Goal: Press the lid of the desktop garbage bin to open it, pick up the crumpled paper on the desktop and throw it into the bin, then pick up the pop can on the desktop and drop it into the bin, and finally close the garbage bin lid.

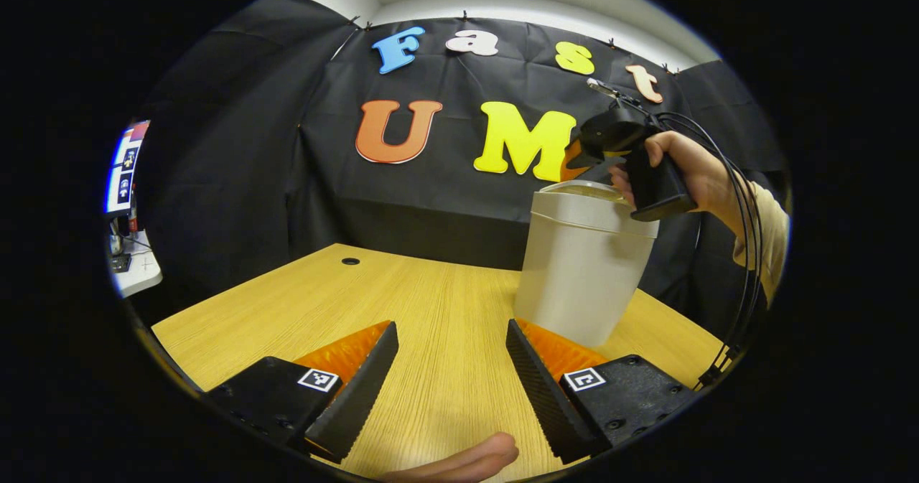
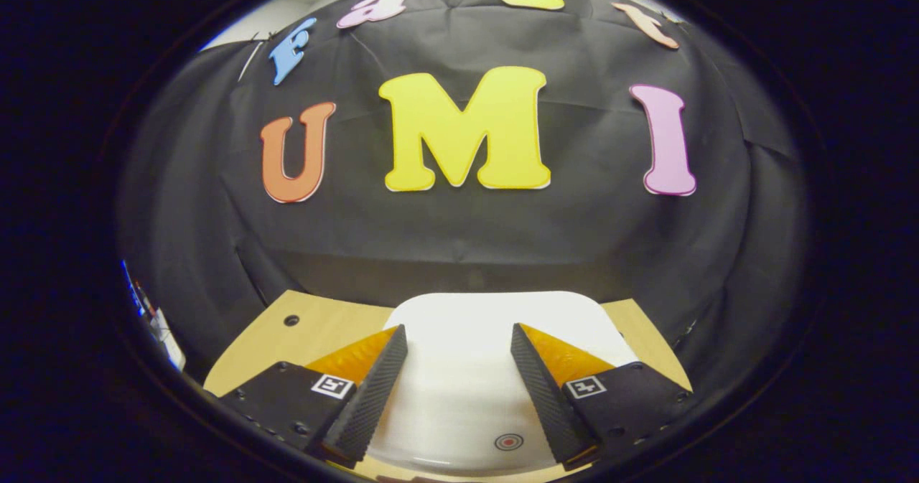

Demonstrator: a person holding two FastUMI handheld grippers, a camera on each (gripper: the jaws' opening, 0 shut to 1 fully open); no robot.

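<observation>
My right claw point(image 2: 458, 390) sits directly over the garbage bin point(image 1: 583, 264), fingers spread wide with nothing between them — in the right gripper view the white lid point(image 2: 474, 354) lies flat just under and ahead of the fingers, and a small red target mark point(image 2: 508, 441) shows on the lid's near edge, between the two fingers and behind their tips. That is the relation I care about: I judge the press point to be that mark, so the claw would need to come back and down onto it, not push farther forward. In the left gripper view the bin stands upright on the wooden counter point(image 1: 431, 303), to the right of and beyond my left claw point(image 1: 451, 354), with the hand point(image 1: 693, 171) holding the right claw above its rim. My left claw is also spread and empty, low over the bare counter, well apart from the bin. The right arm is plainly the nearer one for the lid. The lid looks shut, so I take the opening press as not yet done.
</observation>
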